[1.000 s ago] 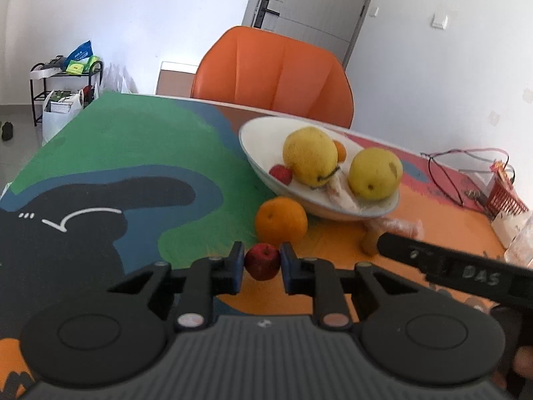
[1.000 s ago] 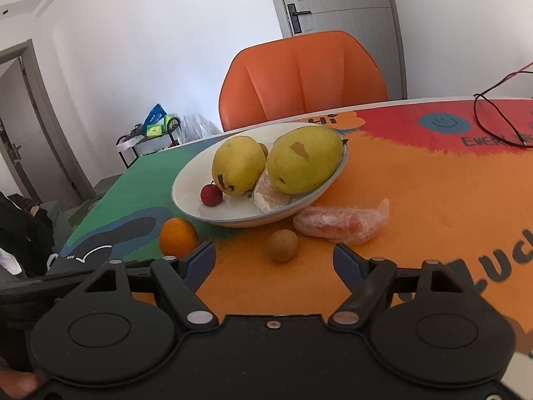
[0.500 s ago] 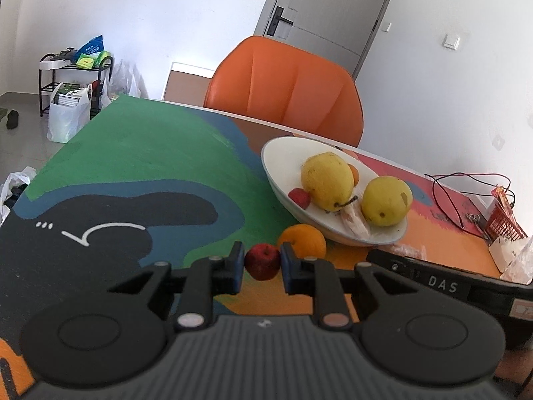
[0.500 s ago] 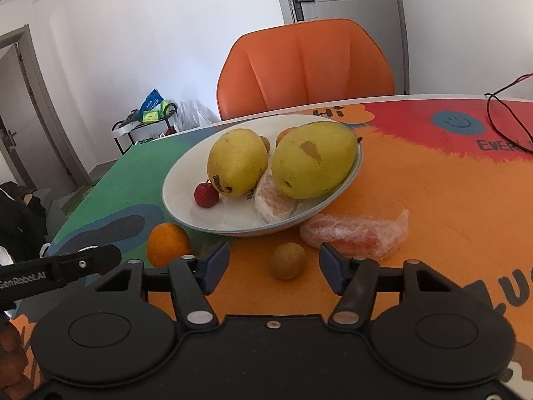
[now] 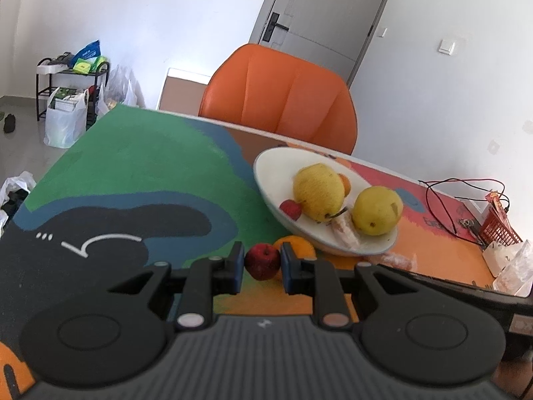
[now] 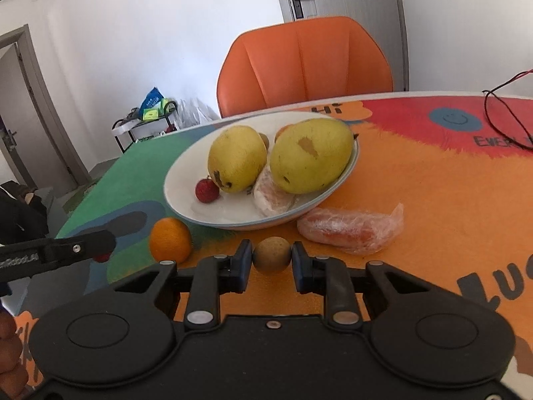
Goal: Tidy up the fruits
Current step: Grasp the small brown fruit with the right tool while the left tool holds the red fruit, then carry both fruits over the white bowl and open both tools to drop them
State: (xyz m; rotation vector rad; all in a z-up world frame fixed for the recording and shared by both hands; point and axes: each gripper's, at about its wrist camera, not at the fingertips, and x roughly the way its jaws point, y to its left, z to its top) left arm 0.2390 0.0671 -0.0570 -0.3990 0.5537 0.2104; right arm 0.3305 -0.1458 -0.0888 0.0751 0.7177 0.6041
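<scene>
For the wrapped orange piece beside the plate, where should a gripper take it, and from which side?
Judging by shape: grip the wrapped piece across its narrow width near the middle, coming from above. It lies flat and long on the table, its left end close by the plate, so a mid-body pinch should stay balanced.

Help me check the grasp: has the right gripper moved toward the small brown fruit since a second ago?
Yes. The right gripper came forward toward the white bowl, and its jaws have just been closing; they now press the small brown fruit.
</scene>
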